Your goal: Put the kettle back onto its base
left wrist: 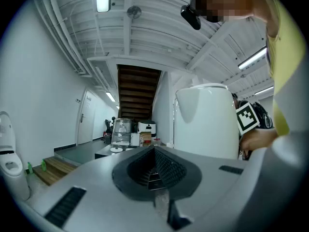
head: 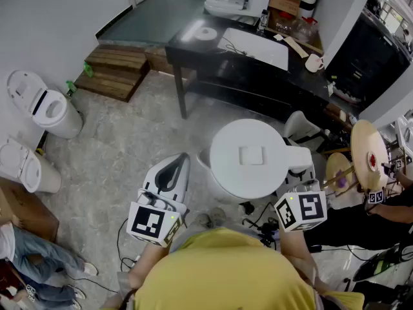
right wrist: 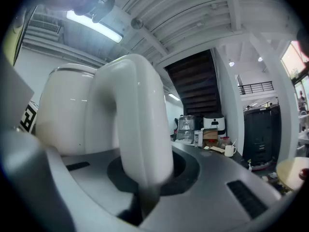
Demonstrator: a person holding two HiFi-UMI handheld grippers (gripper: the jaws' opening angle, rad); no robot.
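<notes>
I have the fingers of my right gripper [right wrist: 145, 190] clamped on the handle of the kettle [head: 248, 157]. It hangs over the floor, well short of the bench [head: 303, 76]. The fingers of my left gripper [head: 173, 172] are together and empty. The whole set-down is left; the white disc [head: 206, 33] there is probably the base.

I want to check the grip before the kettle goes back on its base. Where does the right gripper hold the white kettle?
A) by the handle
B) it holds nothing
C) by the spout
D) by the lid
A: in the right gripper view the right gripper is shut on the handle of the kettle, which rises from between its jaws.
</notes>
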